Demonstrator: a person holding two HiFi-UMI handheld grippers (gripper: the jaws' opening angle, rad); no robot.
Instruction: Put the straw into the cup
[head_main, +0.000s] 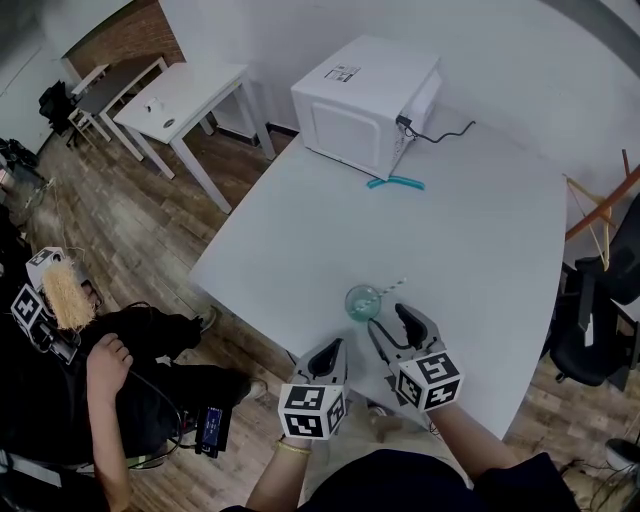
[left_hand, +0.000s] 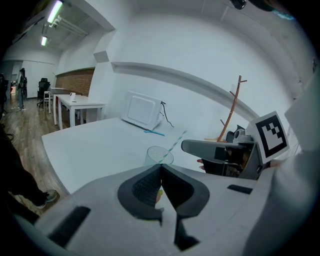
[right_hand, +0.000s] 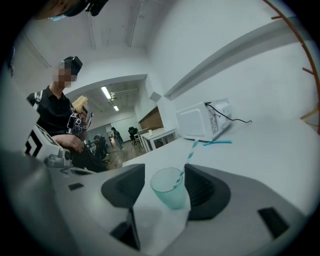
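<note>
Straw seated in the cup, grippers close by. The translucent teal plastic cup (head_main: 363, 300) stands upright near the front edge of the white bench (head_main: 480, 220). The teal-and-white striped paper straw (head_main: 393, 292) is already in it, leaning on the rim with its upper end well clear of the cup's mouth.

The right gripper (head_main: 386, 318) has its jaws wide apart. In its own view the cup (right_hand: 171, 187) shows in the gap between them, closer to the right-hand jaw, and neither pad presses on it. The left gripper (head_main: 335, 346) has its jaws closed together, with nothing clearly held.

Hazards, as judged:
- **Knocking the cup:** it looks light and empty. If the right gripper draws back askew, a jaw could clip the wall or the slanting straw (right_hand: 191, 149) and topple or slide the cup.
- **Lifting the straw out:** a sideways sweep of either gripper could lever it over the rim.
</note>
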